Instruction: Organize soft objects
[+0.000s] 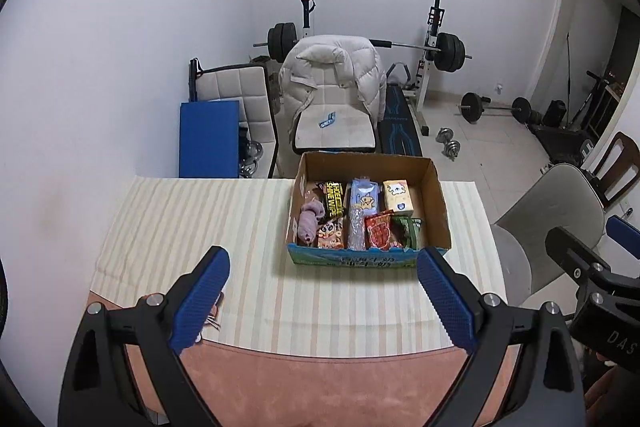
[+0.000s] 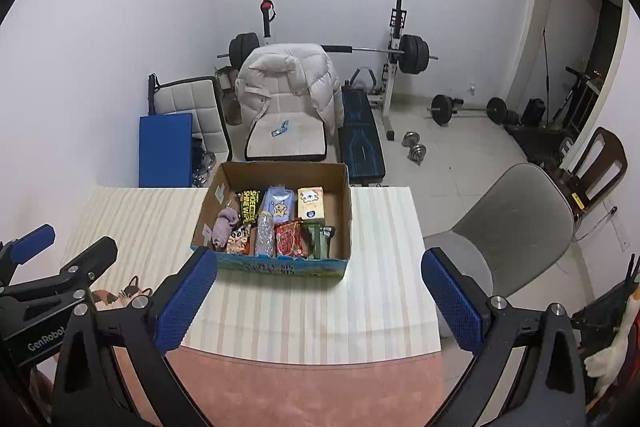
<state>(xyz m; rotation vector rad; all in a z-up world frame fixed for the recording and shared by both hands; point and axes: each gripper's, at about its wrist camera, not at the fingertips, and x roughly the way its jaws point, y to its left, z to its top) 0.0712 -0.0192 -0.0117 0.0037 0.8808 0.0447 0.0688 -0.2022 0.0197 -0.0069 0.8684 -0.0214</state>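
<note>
A cardboard box (image 1: pixel 436 203) stands on the striped tablecloth (image 1: pixel 200 219) at the far side of the table. It holds a purple soft toy (image 1: pixel 310 223), snack packets, a blue pouch (image 1: pixel 362 197) and a cream carton (image 1: pixel 398 197). The box also shows in the right wrist view (image 2: pixel 344 211), with the purple toy (image 2: pixel 224 223) at its left. My left gripper (image 1: pixel 324 263) is open and empty, short of the box. My right gripper (image 2: pixel 318 263) is open and empty, at the box's near edge.
A grey chair (image 2: pixel 516 227) stands right of the table. Behind the table are a chair with a white puffer jacket (image 1: pixel 332 67), a blue panel (image 1: pixel 208 139) and a weight bench with barbell (image 1: pixel 448 51). Dumbbells lie on the floor.
</note>
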